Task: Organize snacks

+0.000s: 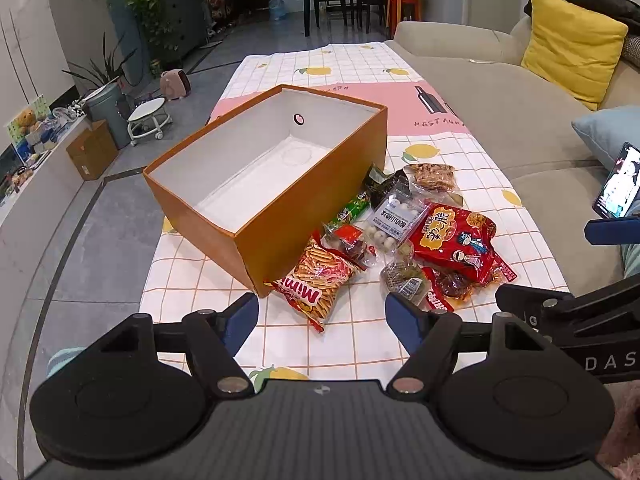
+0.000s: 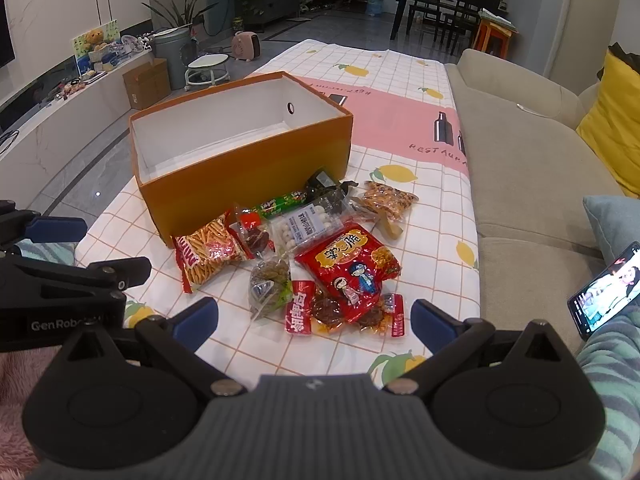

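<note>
Blue pads sit on the tips of both grippers, and both pairs of fingers are spread wide with nothing between them. The left gripper [image 1: 322, 322] hangs just above the table [image 1: 192, 268]. Right past its fingers lies an orange bag of stick snacks [image 1: 316, 280] with "Mimi" in big white letters — one end of the bag lies in the gap between the tips. The right gripper [image 2: 314, 320] hangs over the near edge of the snack pile. Just past its fingers lie flat packs of dark dried meat [image 2: 340, 314] with red ends and white writing too small for me to read.

Further out is a big red bag [image 2: 348, 266] with yellow Chinese letters and two cartoon children. Beside it are a clear pack of small white balls [image 2: 306, 226] with a white label, a green stick pack [image 2: 280, 204] and a clear bag of brown nutty bits [image 2: 390, 200].

Behind the pile stands an orange box [image 2: 244, 182], white inside — the snacks lie against its near side. The cloth [image 2: 400, 120] on the table has lemons, bottles and the letters "RESTAU".
</note>
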`<state>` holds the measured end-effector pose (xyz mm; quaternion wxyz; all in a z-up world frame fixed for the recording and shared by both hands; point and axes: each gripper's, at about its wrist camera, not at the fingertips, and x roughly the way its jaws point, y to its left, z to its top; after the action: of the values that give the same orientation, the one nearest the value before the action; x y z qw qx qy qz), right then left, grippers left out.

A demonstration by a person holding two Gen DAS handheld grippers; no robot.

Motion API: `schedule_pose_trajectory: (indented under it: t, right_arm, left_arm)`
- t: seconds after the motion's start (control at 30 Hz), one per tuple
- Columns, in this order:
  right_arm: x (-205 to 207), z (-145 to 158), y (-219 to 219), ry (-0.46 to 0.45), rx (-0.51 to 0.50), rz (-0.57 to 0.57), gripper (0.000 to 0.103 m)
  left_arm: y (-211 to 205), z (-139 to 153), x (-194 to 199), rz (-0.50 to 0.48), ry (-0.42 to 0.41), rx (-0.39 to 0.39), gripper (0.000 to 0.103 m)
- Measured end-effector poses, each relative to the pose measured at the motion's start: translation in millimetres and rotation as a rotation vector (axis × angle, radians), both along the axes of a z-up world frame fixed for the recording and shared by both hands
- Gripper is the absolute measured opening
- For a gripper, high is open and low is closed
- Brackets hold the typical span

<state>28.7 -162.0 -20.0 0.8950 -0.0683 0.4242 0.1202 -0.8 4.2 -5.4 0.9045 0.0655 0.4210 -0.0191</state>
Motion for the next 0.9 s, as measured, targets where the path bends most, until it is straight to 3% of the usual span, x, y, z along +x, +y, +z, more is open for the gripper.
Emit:
schedule_pose_trajectory:
  t: [0.9]
  right_arm:
    - [0.9, -1.8, -0.2, 0.017, 0.002, 0.006, 0.099]
  left_arm:
    - [0.1, -0.2, 0.2, 0.0, 0.001, -0.001, 0.085]
